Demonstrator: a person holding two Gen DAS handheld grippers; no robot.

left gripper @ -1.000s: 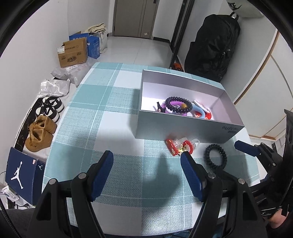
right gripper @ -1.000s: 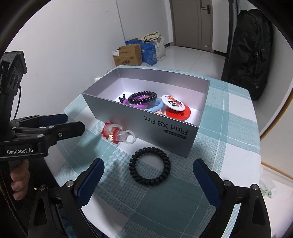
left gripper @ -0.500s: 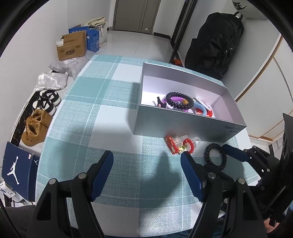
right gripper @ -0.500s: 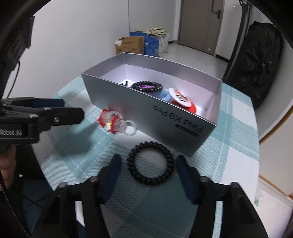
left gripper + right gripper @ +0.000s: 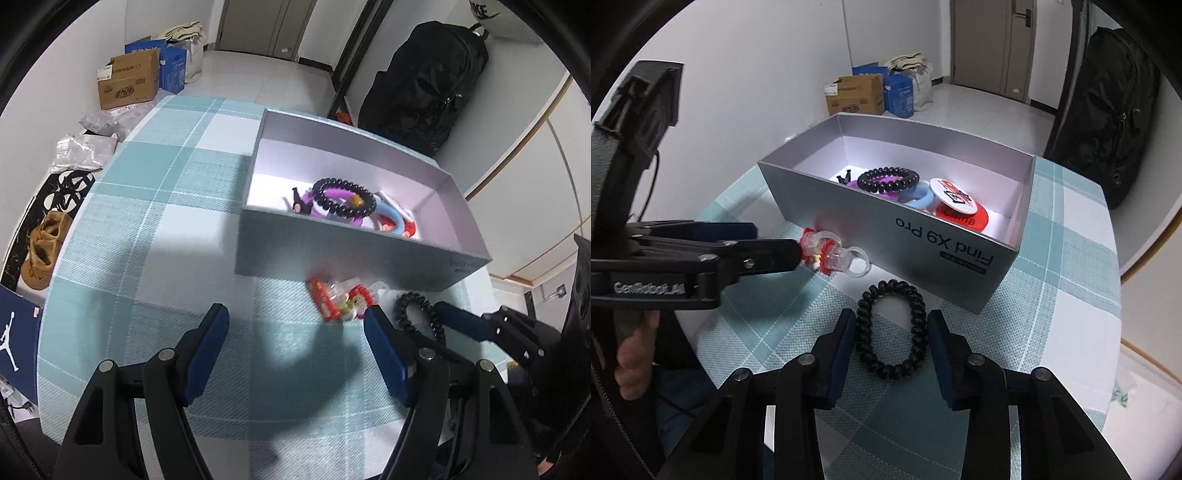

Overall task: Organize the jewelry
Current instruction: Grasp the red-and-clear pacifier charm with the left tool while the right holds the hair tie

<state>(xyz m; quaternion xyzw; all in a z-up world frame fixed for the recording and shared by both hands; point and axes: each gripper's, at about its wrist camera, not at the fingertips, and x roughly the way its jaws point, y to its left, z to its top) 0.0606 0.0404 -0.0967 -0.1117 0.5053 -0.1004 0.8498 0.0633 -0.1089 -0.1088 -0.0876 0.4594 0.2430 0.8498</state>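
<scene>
Closure of the right gripper (image 5: 892,341) on the black coil hair tie (image 5: 891,328) was judged the step in hand. Its jaws had just been closing, with the tie lying flat on the checked tablecloth (image 5: 1067,280) between the pads, long axis running away from the claw; contact seemed made on the left pad only, though blur left this uncertain. The silver box (image 5: 916,236) stood just beyond. The left gripper (image 5: 295,347) was held apart, empty, beside the red-and-clear toy ring (image 5: 338,301)
</scene>
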